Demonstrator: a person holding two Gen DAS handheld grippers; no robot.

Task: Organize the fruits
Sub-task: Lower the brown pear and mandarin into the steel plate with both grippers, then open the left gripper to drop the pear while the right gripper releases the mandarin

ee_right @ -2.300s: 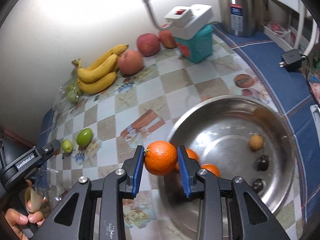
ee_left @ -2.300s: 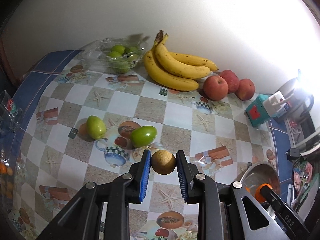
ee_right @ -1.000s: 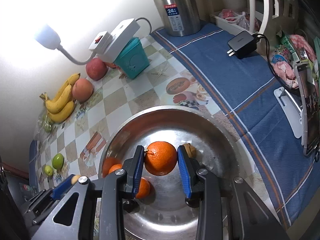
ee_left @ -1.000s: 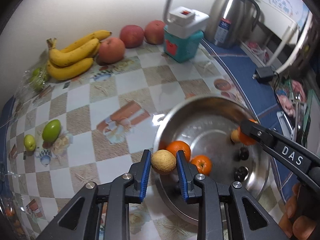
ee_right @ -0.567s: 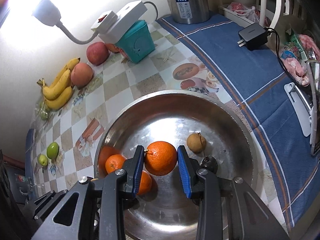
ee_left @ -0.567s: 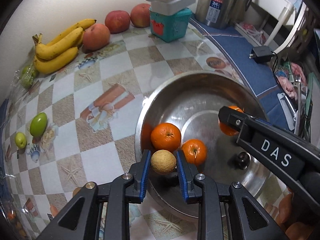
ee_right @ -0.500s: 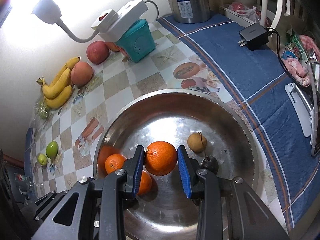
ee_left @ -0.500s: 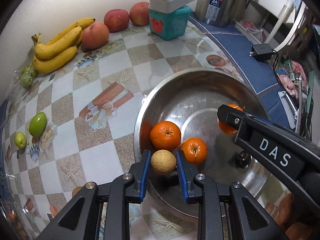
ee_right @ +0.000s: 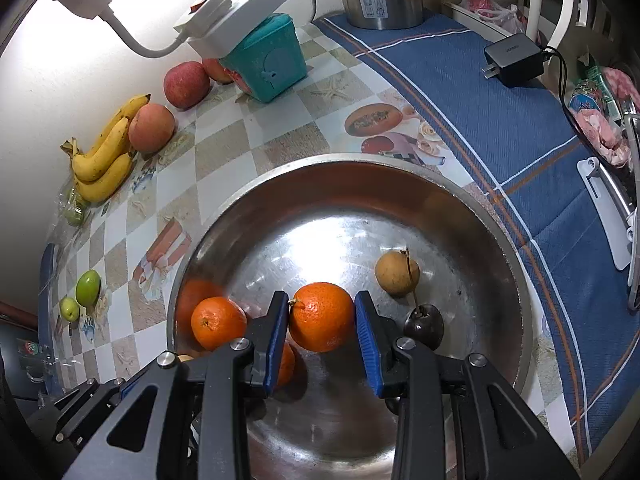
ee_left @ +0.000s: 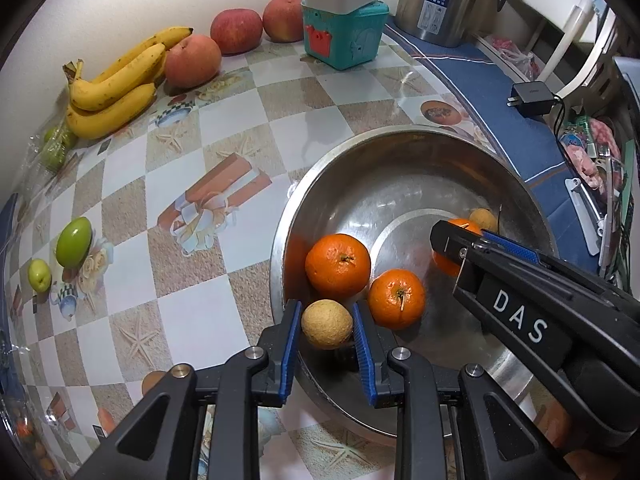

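Note:
My left gripper [ee_left: 326, 326] is shut on a small tan round fruit [ee_left: 327, 329], held just over the near left rim of the steel bowl [ee_left: 400, 140]. Two oranges [ee_left: 338, 265] lie in the bowl right behind it. My right gripper [ee_right: 322, 320] is shut on an orange [ee_right: 321, 317] and hangs low inside the steel bowl [ee_right: 516, 272]. In the right wrist view another orange [ee_right: 218, 322], a tan fruit with a stem [ee_right: 397, 273] and a dark cherry [ee_right: 423, 326] rest on the bowl's floor. The right gripper also shows in the left wrist view [ee_left: 460, 240], reaching in from the right.
On the checked tablecloth lie bananas [ee_left: 114, 84], three red apples [ee_left: 236, 30] and two green fruits [ee_left: 73, 236] at the left. A teal box [ee_left: 344, 36] with a white power strip, a steel kettle [ee_left: 444, 0] and a black charger [ee_left: 532, 98] stand behind the bowl.
Both grippers have sunk toward the bowl with their fruits still held. The left one came from the table side over the bowl's rim; the right one dropped deeper inside.

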